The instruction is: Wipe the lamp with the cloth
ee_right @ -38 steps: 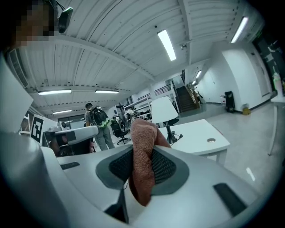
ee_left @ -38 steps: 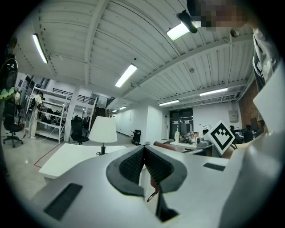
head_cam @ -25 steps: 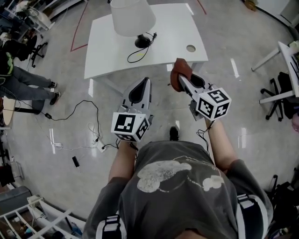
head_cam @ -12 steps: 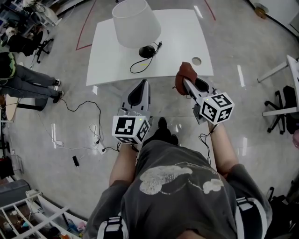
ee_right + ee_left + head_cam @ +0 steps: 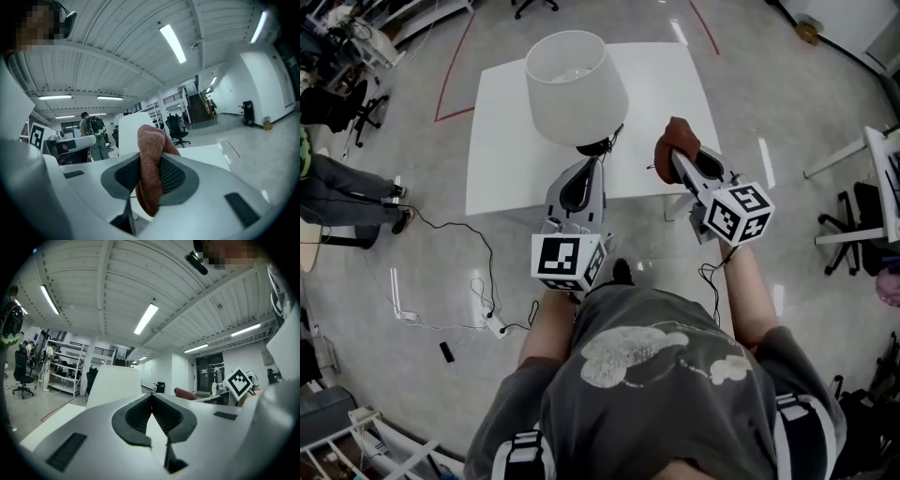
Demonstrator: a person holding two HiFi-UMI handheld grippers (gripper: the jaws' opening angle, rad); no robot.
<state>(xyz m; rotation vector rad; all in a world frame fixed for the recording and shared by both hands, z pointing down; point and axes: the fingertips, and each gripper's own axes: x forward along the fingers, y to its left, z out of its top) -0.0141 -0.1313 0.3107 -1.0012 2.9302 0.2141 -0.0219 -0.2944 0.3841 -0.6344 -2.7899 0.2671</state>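
A lamp with a wide white shade (image 5: pixel 575 86) stands on a white table (image 5: pixel 666 84); its black base (image 5: pixel 597 146) peeks out under the shade. The shade (image 5: pixel 113 383) also shows ahead in the left gripper view, and the shade (image 5: pixel 132 125) shows behind the cloth in the right gripper view. My left gripper (image 5: pixel 589 165) is shut and empty, its tip just short of the lamp's base. To the right, my right gripper (image 5: pixel 673 156) is shut on a rust-brown cloth (image 5: pixel 676 141), which bulges out between the jaws (image 5: pixel 151 164).
A black cord runs from the lamp across the table. A power strip (image 5: pixel 494 326) with cables lies on the floor at left. Office chairs (image 5: pixel 851 225) and a desk stand at right. A person with a backpack (image 5: pixel 95 129) stands in the distance.
The table and lamp have come nearer. Both grippers now reach over the table's near edge, the left one close to the lamp's base. The cloth stays held in the right gripper.
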